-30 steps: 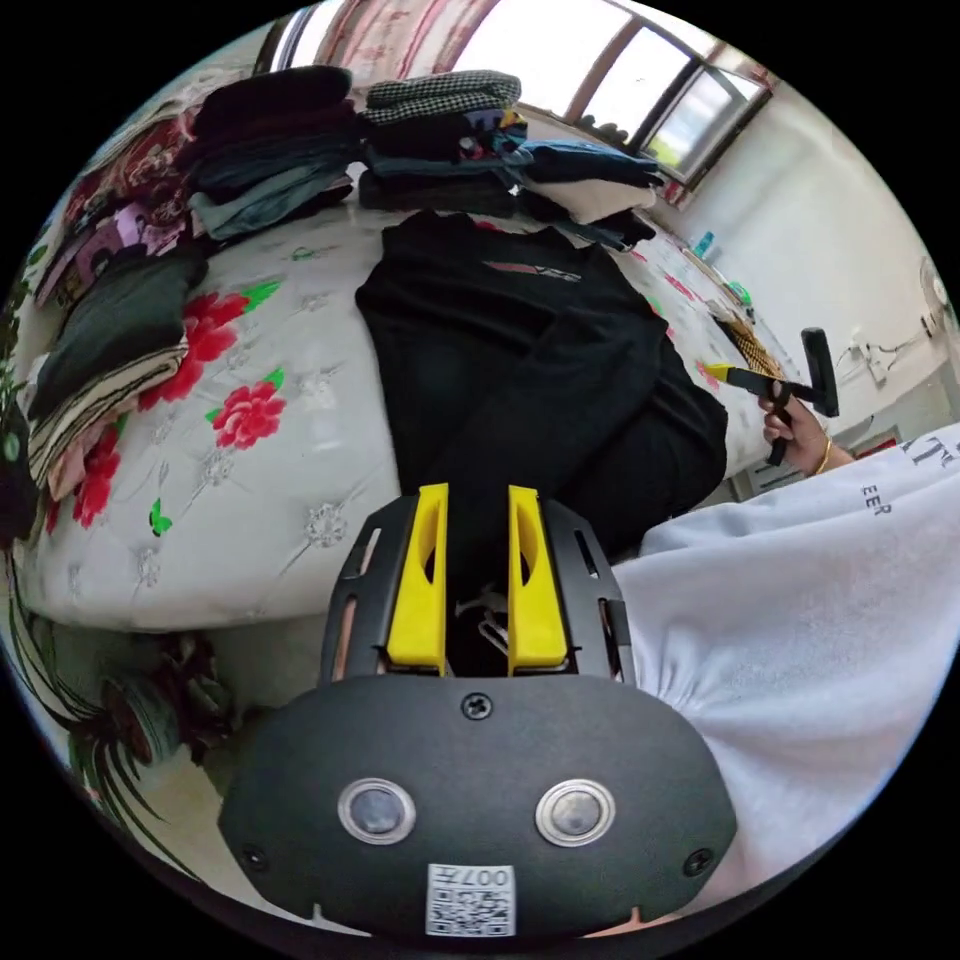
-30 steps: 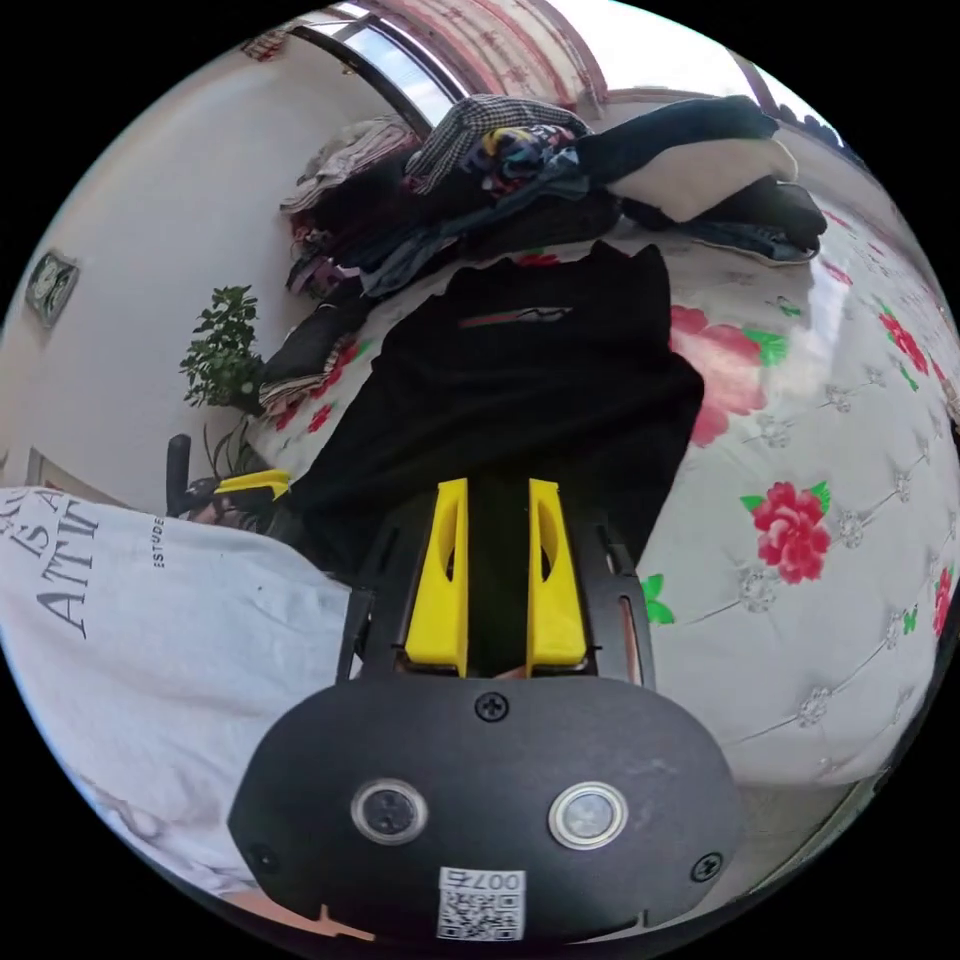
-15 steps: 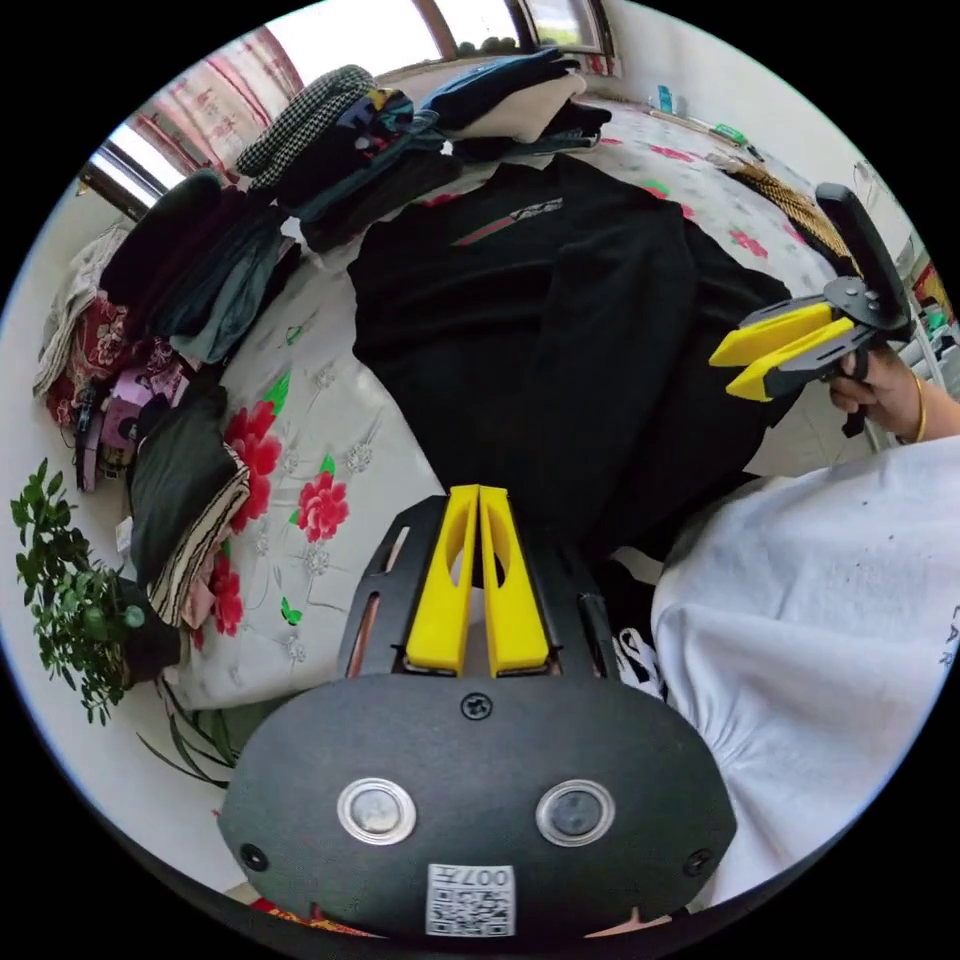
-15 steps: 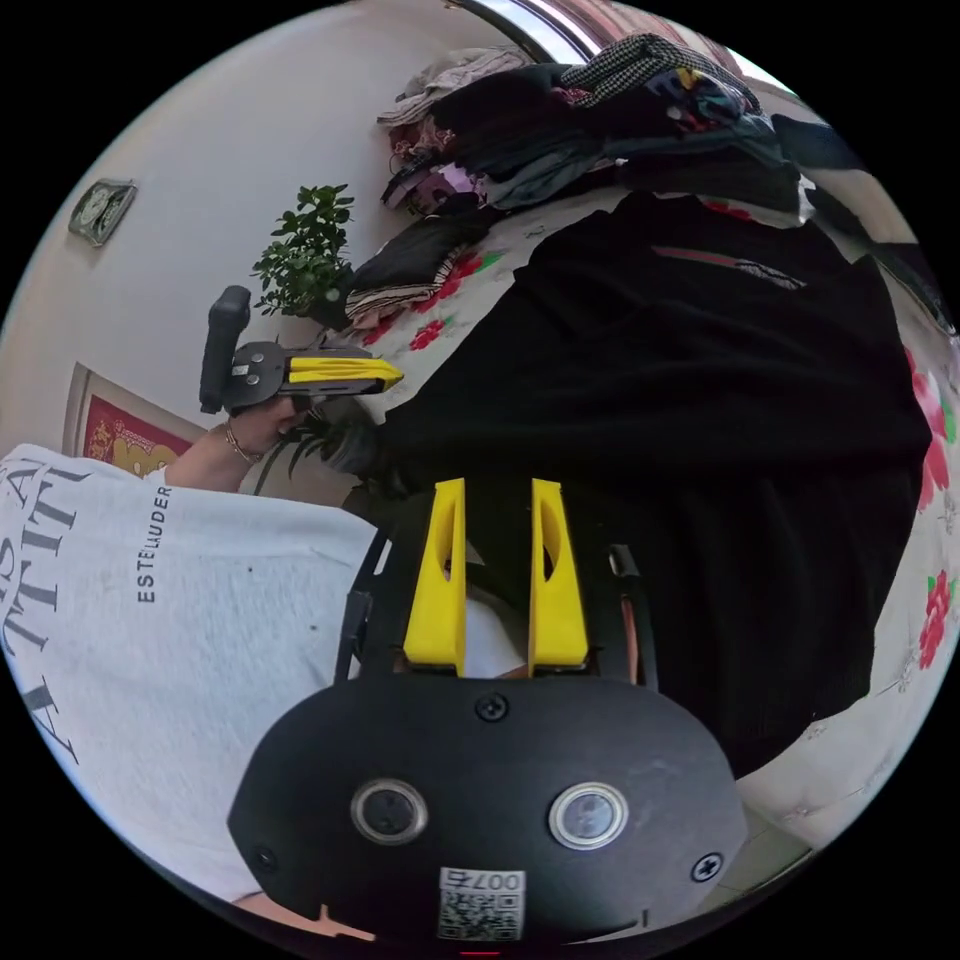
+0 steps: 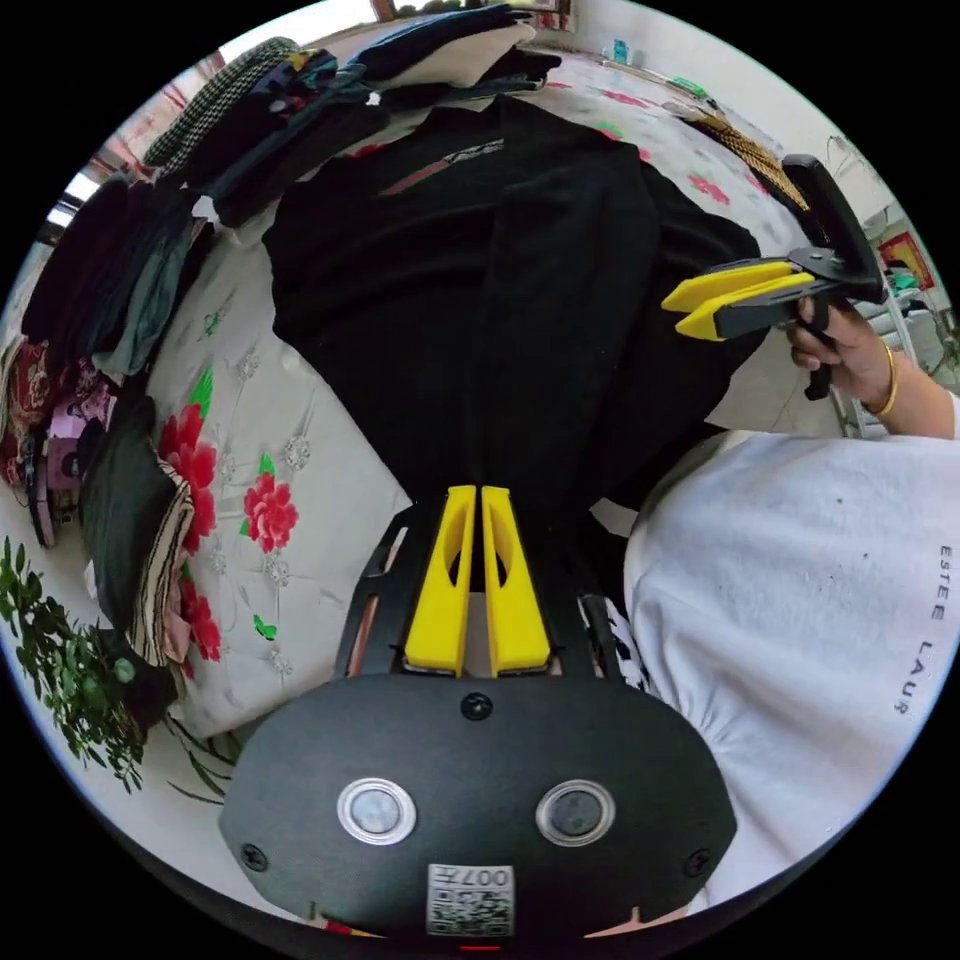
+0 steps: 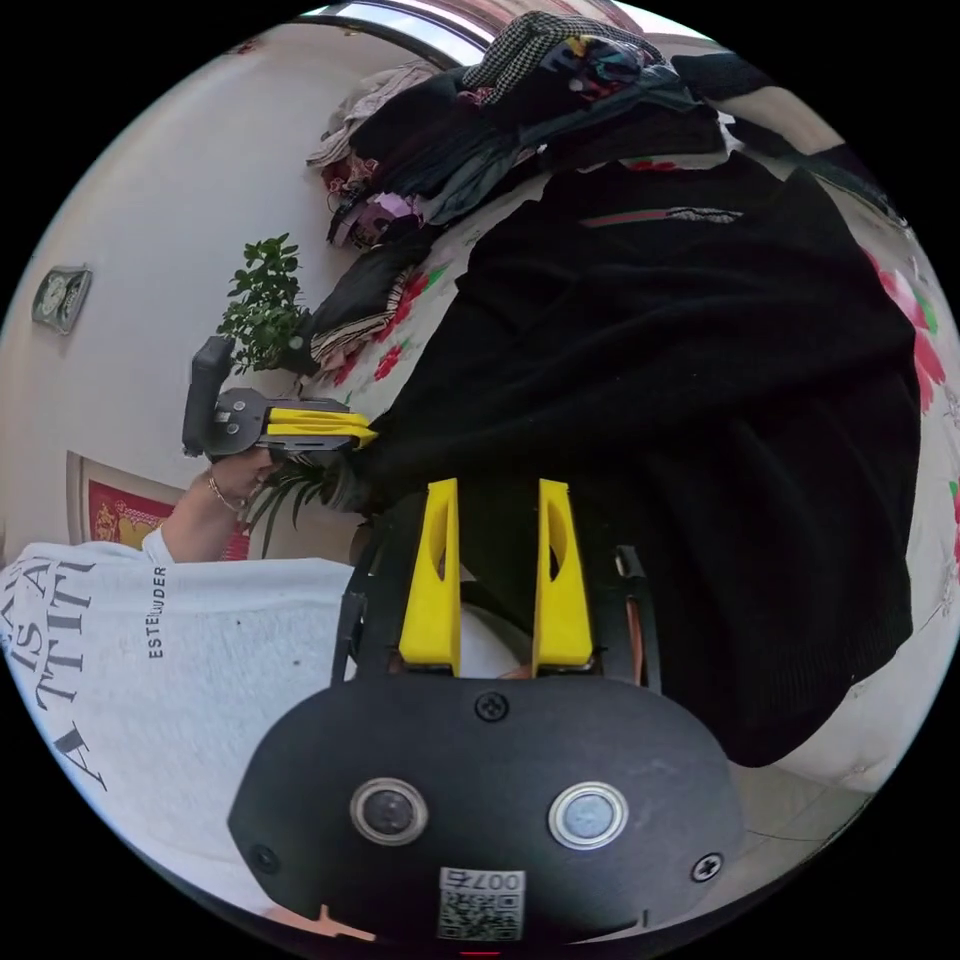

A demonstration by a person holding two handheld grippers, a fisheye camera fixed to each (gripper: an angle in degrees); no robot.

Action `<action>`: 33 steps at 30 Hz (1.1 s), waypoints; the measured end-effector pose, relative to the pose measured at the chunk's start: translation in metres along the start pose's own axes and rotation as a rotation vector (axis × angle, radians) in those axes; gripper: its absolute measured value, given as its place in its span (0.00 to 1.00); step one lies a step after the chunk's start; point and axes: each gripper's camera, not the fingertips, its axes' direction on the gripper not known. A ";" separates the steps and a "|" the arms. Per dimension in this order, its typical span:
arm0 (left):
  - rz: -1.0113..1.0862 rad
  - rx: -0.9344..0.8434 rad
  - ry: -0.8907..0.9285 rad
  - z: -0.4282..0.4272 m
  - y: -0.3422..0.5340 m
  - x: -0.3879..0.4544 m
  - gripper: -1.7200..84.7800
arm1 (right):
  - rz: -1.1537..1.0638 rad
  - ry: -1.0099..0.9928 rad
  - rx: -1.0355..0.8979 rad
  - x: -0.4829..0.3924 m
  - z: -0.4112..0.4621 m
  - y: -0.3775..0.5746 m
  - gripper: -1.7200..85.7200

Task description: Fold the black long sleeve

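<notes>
**Black top on the flowery bed**

The black long sleeve (image 5: 470, 270) lies spread out on the bed (image 5: 250, 420), which has a white cover with red flowers. One sleeve is laid over its middle. The left gripper (image 5: 476, 500) has its yellow jaws pinched together on the sleeve's end, at the near edge of the bed. The right gripper (image 6: 497, 495) has its jaws apart, with nothing between them, over the shirt's near edge. Piles of folded clothes (image 6: 560, 90) sit at the far side. A green plant (image 6: 262, 310) stands by the wall.
</notes>
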 end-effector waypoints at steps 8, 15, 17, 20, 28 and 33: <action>-0.224 0.524 1.101 -0.089 0.025 -0.137 0.01 | -0.050 -0.254 0.034 0.012 0.007 -0.006 0.18; -0.416 0.548 1.176 -0.073 0.036 -0.174 0.01 | 0.012 -0.678 0.106 0.036 0.018 -0.024 0.13; -0.457 0.443 0.980 -0.064 0.038 -0.179 0.02 | -0.024 -0.635 0.084 0.028 0.020 -0.023 0.12; -0.495 0.239 0.653 -0.039 0.046 -0.174 0.04 | -0.104 -0.424 -0.179 0.006 0.042 -0.015 0.13; -0.573 0.200 0.463 0.020 0.132 -0.124 0.15 | 0.199 0.103 -0.024 0.061 -0.064 0.119 0.14; -0.487 0.171 0.388 0.049 0.104 -0.107 0.18 | 0.451 0.278 -0.017 0.116 -0.087 0.164 0.15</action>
